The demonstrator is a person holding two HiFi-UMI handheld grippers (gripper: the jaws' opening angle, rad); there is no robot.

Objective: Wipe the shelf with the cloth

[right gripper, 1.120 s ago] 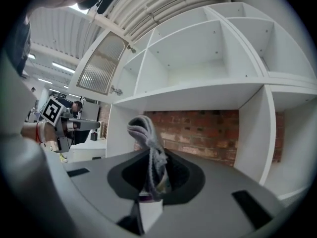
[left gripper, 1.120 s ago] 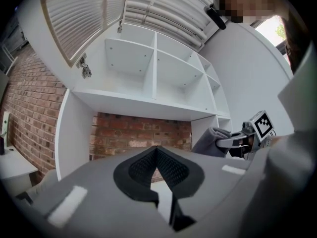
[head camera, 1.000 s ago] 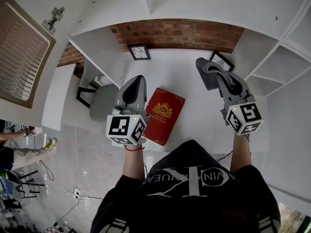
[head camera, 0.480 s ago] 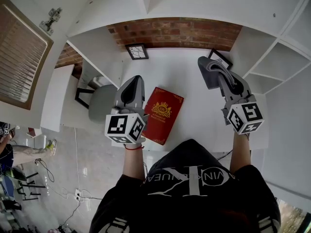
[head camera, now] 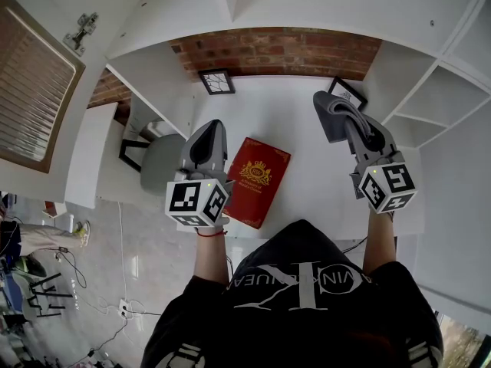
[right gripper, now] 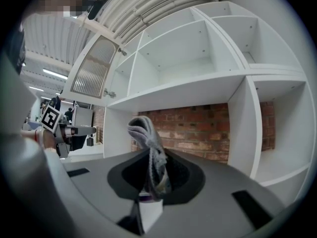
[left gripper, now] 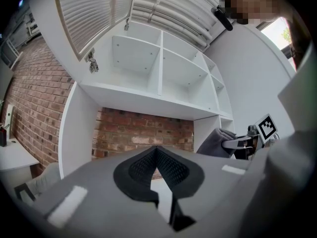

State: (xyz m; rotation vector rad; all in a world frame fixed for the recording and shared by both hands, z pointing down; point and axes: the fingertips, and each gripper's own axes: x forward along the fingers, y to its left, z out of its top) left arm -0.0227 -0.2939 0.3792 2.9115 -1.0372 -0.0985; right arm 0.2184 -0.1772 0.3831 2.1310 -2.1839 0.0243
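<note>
A: How many grippers?
B: Two: the left gripper [head camera: 214,126] and the right gripper [head camera: 343,123].
A: And the rest?
B: One cloth [head camera: 327,111], one red box [head camera: 258,181], one chair [head camera: 161,162]. Two frames: a left frame [head camera: 217,81], a right frame [head camera: 347,93].
</note>
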